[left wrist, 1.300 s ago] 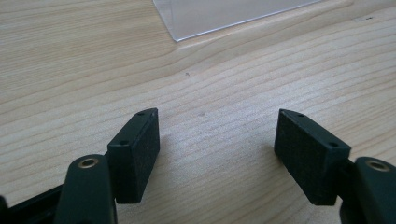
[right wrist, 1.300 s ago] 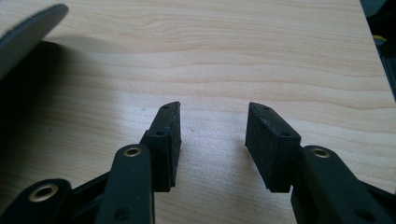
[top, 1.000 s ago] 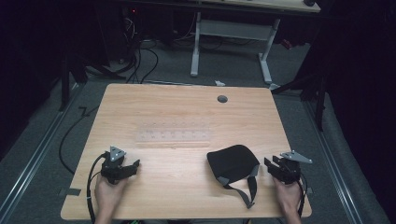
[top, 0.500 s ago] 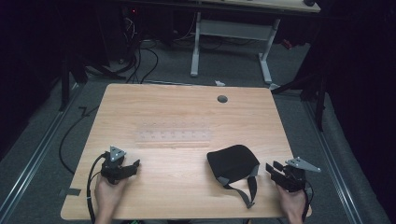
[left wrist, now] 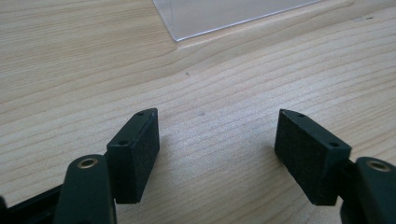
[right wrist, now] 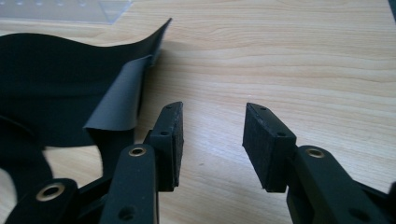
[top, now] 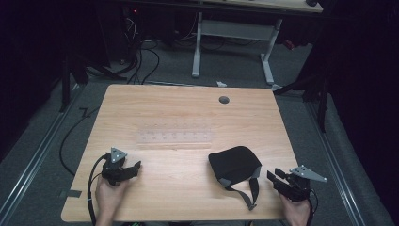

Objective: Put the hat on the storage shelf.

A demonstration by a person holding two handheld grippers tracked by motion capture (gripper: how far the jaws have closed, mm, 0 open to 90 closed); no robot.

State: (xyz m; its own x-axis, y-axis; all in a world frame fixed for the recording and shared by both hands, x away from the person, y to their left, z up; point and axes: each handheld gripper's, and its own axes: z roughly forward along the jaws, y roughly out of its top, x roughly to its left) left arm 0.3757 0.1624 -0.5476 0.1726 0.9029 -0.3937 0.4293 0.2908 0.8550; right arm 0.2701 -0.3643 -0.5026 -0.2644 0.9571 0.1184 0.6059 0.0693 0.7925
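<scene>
From the high view the black pouch [top: 234, 164] sits near the desk's [top: 188, 113] front-right corner, its grey strap [top: 249, 190] trailing toward the front edge. The right gripper [top: 277, 178] hovers just beside it at the right edge, not touching. The right gripper view adds what that misses: 2 jaws apart with only bare wood between them (they've just been opening a bit), and a curled grey flap [right wrist: 119, 98] of the pouch, cut off at the left. The left gripper [top: 131, 168] rests near the front-left corner; in its own view [left wrist: 217, 140] the jaws gape on nothing. A clear plastic sheet [left wrist: 224, 14] is barely visible from above.
</scene>
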